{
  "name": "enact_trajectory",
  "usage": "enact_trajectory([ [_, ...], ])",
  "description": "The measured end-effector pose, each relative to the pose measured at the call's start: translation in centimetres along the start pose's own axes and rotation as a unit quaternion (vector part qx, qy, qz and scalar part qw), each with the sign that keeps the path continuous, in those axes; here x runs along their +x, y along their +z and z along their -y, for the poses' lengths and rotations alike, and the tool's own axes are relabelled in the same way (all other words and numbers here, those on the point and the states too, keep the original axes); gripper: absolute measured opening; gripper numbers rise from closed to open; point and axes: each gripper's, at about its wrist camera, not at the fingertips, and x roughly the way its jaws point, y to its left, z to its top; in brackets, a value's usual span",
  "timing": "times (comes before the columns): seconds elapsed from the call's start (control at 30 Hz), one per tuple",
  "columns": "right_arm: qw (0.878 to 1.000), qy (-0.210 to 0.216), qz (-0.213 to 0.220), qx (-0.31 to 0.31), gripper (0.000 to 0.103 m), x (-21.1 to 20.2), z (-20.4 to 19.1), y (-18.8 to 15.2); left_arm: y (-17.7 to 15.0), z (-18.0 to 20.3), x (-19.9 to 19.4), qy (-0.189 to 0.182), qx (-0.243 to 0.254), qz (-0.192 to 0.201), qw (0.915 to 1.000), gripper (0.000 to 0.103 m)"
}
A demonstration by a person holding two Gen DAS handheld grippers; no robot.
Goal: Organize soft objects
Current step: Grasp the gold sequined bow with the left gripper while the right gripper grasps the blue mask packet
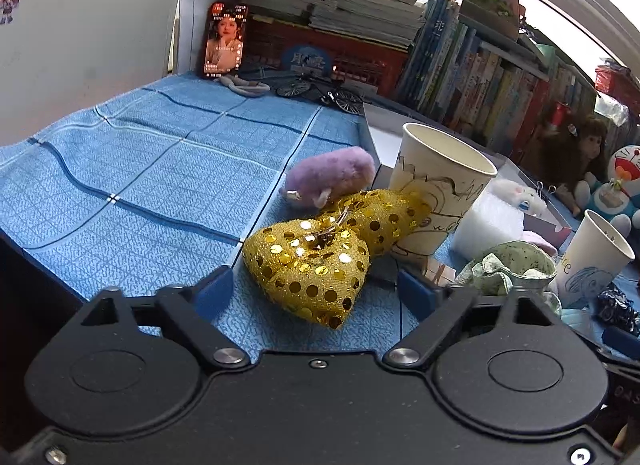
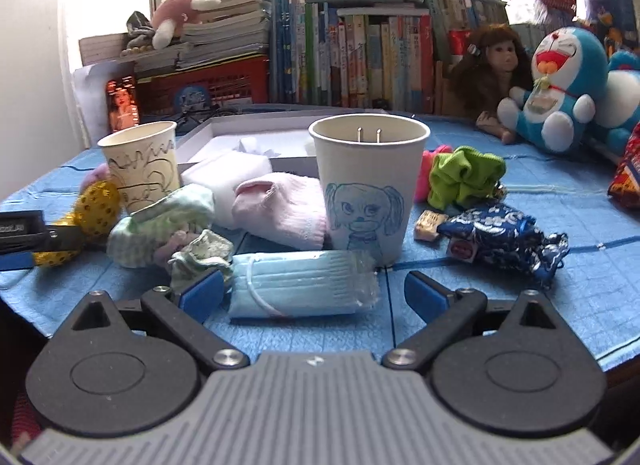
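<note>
Left tongs [image 1: 316,289] agape at sequinned gold bow [image 1: 320,257].

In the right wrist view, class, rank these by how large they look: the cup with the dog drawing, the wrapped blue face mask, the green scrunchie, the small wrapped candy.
1. Face mask and dog cup: look alike, and the mask is nearer the camera, so unranked.
2. Green scrunchie.
3. Wrapped candy, smallest.

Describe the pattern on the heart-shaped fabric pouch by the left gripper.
Gold mesh heart-shaped pouch with shiny round gold sequins; clearest in the left wrist view.
</note>
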Motion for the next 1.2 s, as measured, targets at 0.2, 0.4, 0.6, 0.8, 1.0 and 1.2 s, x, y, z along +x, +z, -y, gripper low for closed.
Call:
enact_trajectory([
  [0.2,1.000,-0.005,-0.001,-0.002,0.101,0.5,-0.6,-0.1,-0.1,0.1,0.3,-0.004,-0.005,0.005,1.0000,0.074],
  [0.4,1.000,-0.007,-0.003,0.003,0.101,1.0,-0.6,-0.1,-0.2,0.2,0.6,0.001,-0.012,0.013,0.9999,0.074],
  [0.6,1.000,0.011,-0.018,0.013,0.094,1.3,-0.2,-0.2,-0.2,0.0,0.5,-0.003,-0.012,0.016,0.9998,0.075],
  [0.8,1.000,0.015,-0.012,0.017,0.089,1.2,0.1,-0.2,0.1,-0.6,0.4,-0.010,-0.037,0.019,0.9991,0.081],
  [1.0,1.000,0.016,0.004,0.014,0.083,0.2,0.3,-0.2,0.1,-0.6,0.2,-0.015,-0.038,0.021,0.9990,0.081],
  [1.2,1.000,0.014,0.022,0.003,0.082,-0.6,0.2,0.3,-0.1,-0.2,0.6,-0.009,-0.024,0.017,0.9995,0.081],
])
